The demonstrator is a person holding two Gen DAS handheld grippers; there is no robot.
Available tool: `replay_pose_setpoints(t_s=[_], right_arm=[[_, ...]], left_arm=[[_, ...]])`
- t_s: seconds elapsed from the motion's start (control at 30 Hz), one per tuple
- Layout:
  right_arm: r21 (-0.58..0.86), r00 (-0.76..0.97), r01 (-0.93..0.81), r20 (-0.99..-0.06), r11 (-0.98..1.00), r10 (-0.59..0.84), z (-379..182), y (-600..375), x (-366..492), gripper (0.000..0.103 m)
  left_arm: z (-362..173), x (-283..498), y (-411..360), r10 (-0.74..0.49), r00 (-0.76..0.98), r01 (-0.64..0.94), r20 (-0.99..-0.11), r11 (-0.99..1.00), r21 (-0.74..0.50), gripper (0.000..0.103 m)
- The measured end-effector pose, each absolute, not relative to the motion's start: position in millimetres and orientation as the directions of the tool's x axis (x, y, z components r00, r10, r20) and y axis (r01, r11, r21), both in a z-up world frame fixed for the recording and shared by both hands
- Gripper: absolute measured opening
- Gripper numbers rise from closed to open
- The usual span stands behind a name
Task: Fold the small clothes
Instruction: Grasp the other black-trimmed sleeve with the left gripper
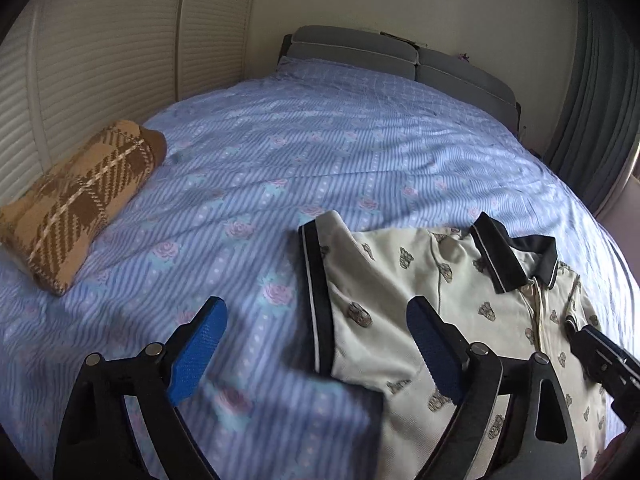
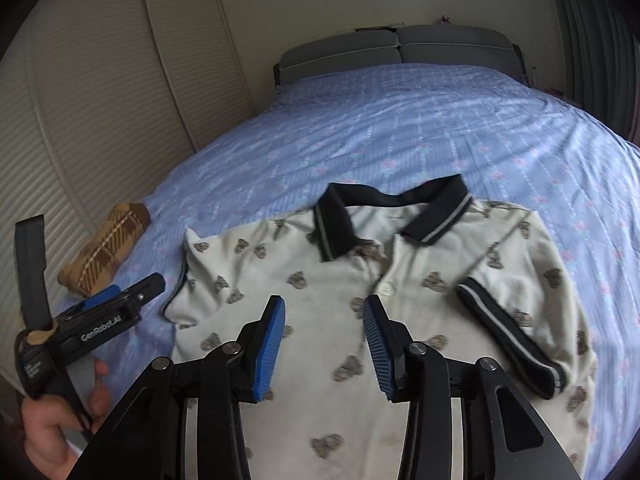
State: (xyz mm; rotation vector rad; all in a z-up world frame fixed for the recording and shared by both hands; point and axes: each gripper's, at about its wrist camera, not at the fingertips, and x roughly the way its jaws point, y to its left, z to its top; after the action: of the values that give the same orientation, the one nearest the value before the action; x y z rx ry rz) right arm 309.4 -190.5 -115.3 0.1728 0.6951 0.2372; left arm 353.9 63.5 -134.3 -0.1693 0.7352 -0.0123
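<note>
The cream polo shirt (image 2: 320,280) is lying face up at the near edge of the bed (image 2: 400,128), black collar (image 2: 396,204) pointing toward the headboard (image 2: 396,50), both sleeves folded in over the chest. The right gripper (image 2: 324,320) is hovering over the button placket, jaws partly apart, nothing between them. The left gripper (image 1: 316,332) is hanging wide open above the bedsheet at the shirt's left edge, gripping nothing. Over at the bed's left edge, a folded brown plaid sweater (image 1: 84,204) is sitting well apart from the shirt
</note>
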Motion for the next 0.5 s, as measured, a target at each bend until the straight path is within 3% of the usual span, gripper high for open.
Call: replay_pose_setpoints(t_s=[0.23, 0.43, 0.5], right_arm=[[0.275, 0.735, -0.162, -0.608, 0.948, 0.302, -119.9, -147.3, 320.1, 0.042], [0.273, 0.719, -0.137, -0.633, 0.952, 0.285, -126.9, -143.2, 323.9, 0.042], [0.268, 0.716, -0.128, -0.641, 0.955, 0.276, -129.1, -146.2, 325.0, 0.041]], left_arm=[[-160.6, 416.3, 89.0, -0.249, 0.666, 0.098, -0.703, 0.964, -0.248, 0.054], [-177.9, 446.2, 96.4, -0.334, 0.635, 0.117, -0.697, 0.933, -0.340, 0.049], [-179.0, 449.5, 101.6, -0.363, 0.631, 0.110, -0.686, 0.917, -0.383, 0.040]])
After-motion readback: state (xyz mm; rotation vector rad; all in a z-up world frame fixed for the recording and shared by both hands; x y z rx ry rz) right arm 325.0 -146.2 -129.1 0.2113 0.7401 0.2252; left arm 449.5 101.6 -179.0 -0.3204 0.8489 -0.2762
